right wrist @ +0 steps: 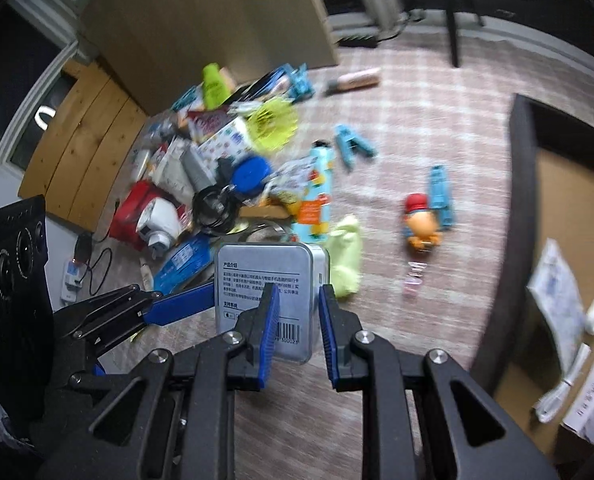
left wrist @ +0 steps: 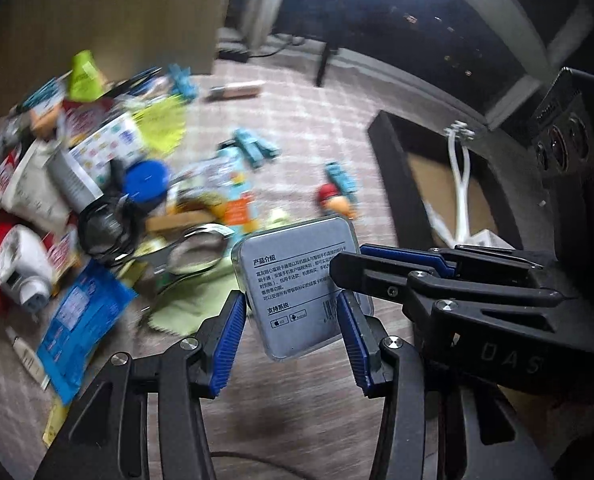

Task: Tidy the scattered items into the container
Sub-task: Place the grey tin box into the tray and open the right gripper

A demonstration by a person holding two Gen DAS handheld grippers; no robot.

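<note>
Two grippers clamp one flat silver tin [left wrist: 297, 288], held clear of the checked carpet [left wrist: 329, 120]. The left gripper [left wrist: 293, 328] presses its blue pads on the tin's two side edges; the right gripper [right wrist: 297, 324] grips it across the thickness at the near right corner — jaws narrow. The tin's printed label faces both cameras. The dark container [left wrist: 393, 152] stands to the right, a white cable [left wrist: 461, 176] inside. The scattered heap [right wrist: 217, 168] lies beyond the tin — a small toy figure [right wrist: 421, 224] lies apart.
</note>
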